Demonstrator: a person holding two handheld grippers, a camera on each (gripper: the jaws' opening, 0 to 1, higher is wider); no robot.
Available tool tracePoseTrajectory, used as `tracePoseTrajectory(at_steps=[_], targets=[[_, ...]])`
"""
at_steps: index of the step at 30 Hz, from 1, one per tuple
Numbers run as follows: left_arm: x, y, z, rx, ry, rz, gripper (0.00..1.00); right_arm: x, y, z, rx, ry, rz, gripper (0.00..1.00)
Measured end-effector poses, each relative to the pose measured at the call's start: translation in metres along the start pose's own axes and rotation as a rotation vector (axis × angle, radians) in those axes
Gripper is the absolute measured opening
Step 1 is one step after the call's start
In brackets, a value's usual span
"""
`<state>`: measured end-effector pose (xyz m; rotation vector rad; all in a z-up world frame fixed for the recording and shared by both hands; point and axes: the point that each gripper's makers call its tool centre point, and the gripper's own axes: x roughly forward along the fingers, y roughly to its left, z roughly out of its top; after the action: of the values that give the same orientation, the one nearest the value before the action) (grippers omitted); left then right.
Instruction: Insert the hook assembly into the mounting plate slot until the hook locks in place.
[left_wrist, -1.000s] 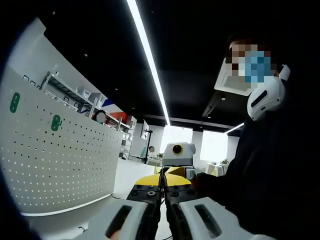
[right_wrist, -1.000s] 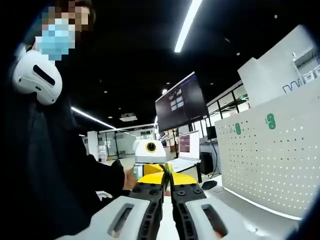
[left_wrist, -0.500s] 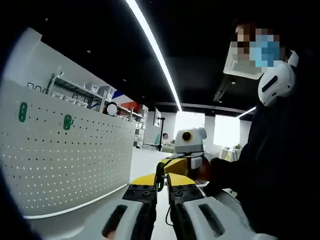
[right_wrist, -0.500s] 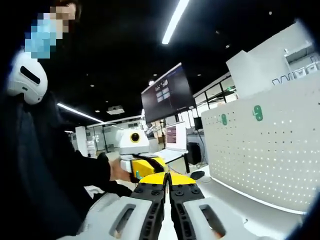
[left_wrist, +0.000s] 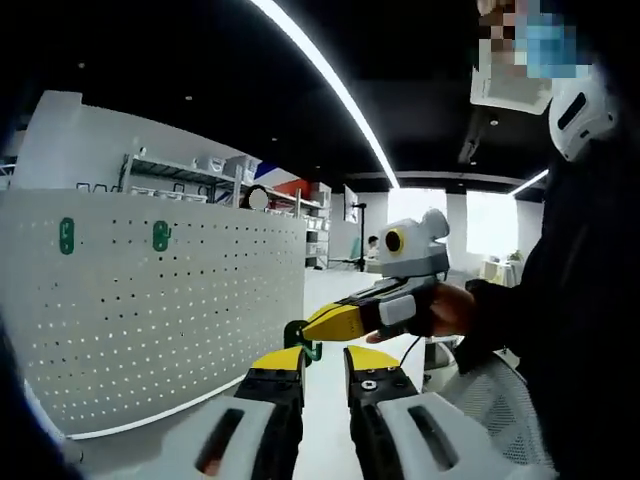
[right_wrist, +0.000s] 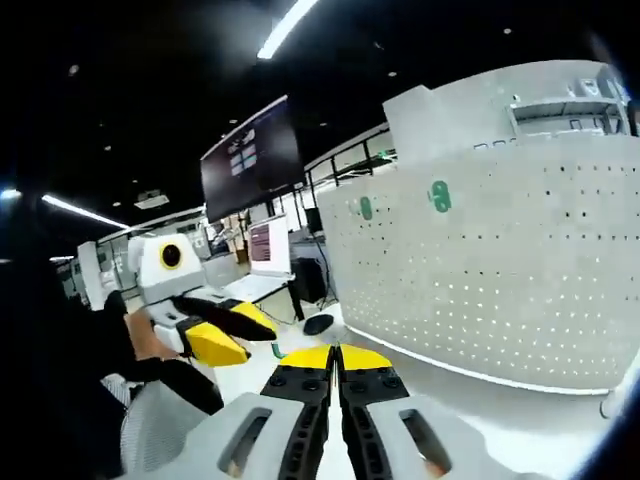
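A white perforated mounting plate (left_wrist: 150, 320) stands upright on the left of the left gripper view and fills the right of the right gripper view (right_wrist: 480, 280). Two green hooks (left_wrist: 160, 235) (right_wrist: 438, 196) hang near its top. My left gripper (left_wrist: 325, 362) has its jaws slightly apart with nothing between them. My right gripper (left_wrist: 308, 330) comes in from the right with a green hook (left_wrist: 297, 340) at its tip. In its own view my right gripper (right_wrist: 335, 362) is shut, and a bit of green hook (right_wrist: 275, 350) shows beside its left tip. The left gripper (right_wrist: 258, 342) shows at the left.
The person's hand (left_wrist: 450, 310) and dark sleeve hold the right gripper. A mesh chair back (right_wrist: 150, 420) sits at lower left. A dark monitor (right_wrist: 250, 160) hangs behind, and a mouse (right_wrist: 318, 325) lies on the white table (right_wrist: 480, 410) along the plate's foot.
My left jaws have parted. Both views have swung toward the plate, which now looks larger. The right gripper with the hook has drawn close to the left jaw tips.
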<state>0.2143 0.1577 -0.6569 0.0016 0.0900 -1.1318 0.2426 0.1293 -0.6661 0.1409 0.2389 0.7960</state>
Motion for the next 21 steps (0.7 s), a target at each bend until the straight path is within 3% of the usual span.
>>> tracePoseTrajectory(at_steps=[1, 6, 8, 14, 21], targets=[[0.003, 0.011, -0.006, 0.013, 0.027, 0.072, 0.17, 0.001, -0.003, -0.003, 0.032, 0.005, -0.027, 0.00], [0.013, 0.025, -0.017, 0.100, 0.104, 0.206, 0.17, 0.004, -0.013, -0.005, 0.071, 0.001, -0.093, 0.00], [0.020, 0.018, -0.018, 0.090, 0.098, 0.190, 0.17, 0.004, -0.015, -0.006, 0.073, 0.003, -0.102, 0.00], [0.031, 0.020, -0.015, 0.097, 0.081, 0.241, 0.16, 0.006, -0.015, -0.007, 0.088, -0.003, -0.108, 0.00], [0.038, 0.024, -0.021, 0.114, 0.109, 0.276, 0.08, 0.007, -0.013, -0.009, 0.092, -0.002, -0.104, 0.00]])
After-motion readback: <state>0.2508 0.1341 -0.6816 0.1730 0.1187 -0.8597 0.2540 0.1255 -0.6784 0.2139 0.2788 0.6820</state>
